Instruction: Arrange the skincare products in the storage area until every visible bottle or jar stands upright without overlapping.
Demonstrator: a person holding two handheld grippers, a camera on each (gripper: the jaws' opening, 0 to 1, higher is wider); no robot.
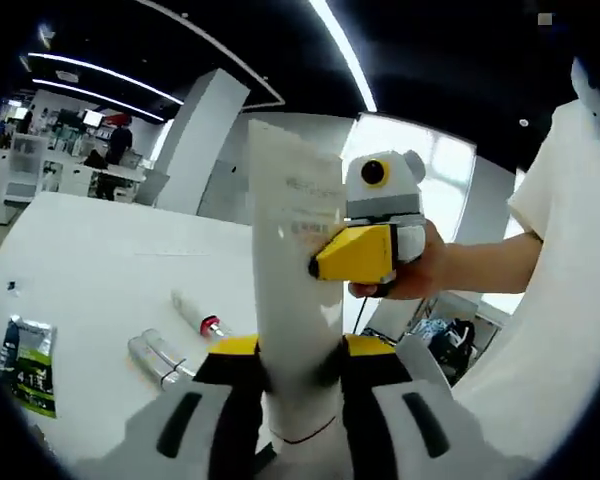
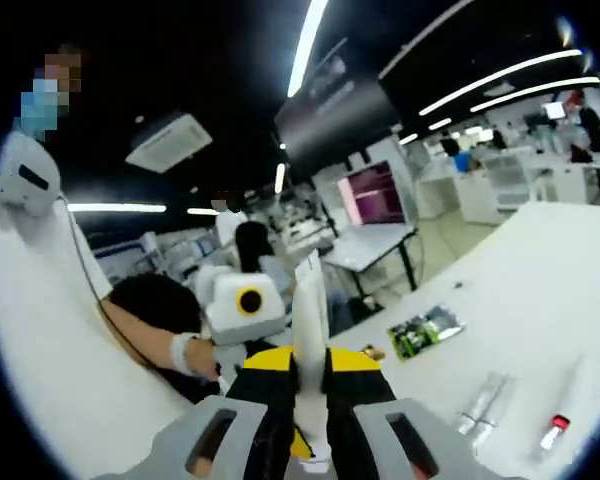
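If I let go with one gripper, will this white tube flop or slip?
The white tube looks like a soft squeeze tube with a flat crimped end, so it may bend a little. Both the left gripper and the right gripper pinch it. Its smooth surface could slip. Laid flat, it probably would not roll far.

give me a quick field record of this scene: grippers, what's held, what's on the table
left gripper: shut on white tube
right gripper: shut on the same tube, seen edge-on
tube: held up off the table by both grippers
lying on table: two clear tubes, small red-capped tube
also on table: green packet
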